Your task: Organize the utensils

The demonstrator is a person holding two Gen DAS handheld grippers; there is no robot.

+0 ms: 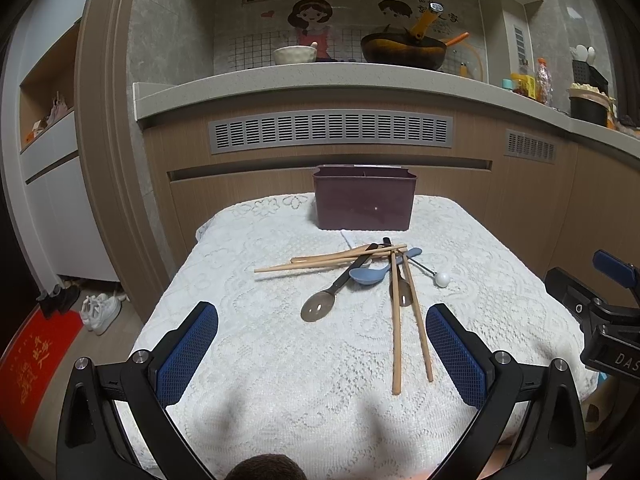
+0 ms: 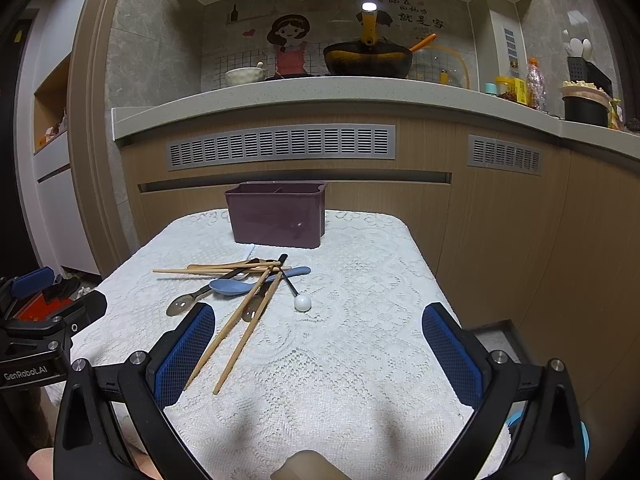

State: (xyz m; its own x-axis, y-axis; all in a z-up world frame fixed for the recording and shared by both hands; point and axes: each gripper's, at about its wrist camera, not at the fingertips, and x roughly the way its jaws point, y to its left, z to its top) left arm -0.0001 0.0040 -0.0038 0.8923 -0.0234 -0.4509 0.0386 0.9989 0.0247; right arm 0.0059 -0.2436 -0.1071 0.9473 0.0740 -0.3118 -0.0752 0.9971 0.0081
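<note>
A pile of utensils lies on a white lace-covered table [image 1: 260, 380]: wooden chopsticks [image 1: 396, 332] [image 2: 240, 332], a blue spoon [image 1: 370, 275] [image 2: 232, 286], a dark slotted spoon [image 1: 318, 307] [image 2: 180, 304] and a thin tool with a white ball end [image 1: 442, 279] [image 2: 302, 303]. A dark purple utensil box [image 1: 364, 200] [image 2: 276, 216] stands at the table's far edge. My left gripper [image 1: 322, 344] is open and empty, in front of the pile. My right gripper [image 2: 318, 344] is open and empty, to the right of the pile.
A kitchen counter [image 1: 320, 76] runs behind the table with a wok [image 1: 404, 50], a bowl [image 1: 295, 55] and jars [image 1: 528, 84]. Wooden cabinets stand below it. Shoes [image 1: 100, 312] and a red mat [image 1: 32, 364] lie on the floor at left.
</note>
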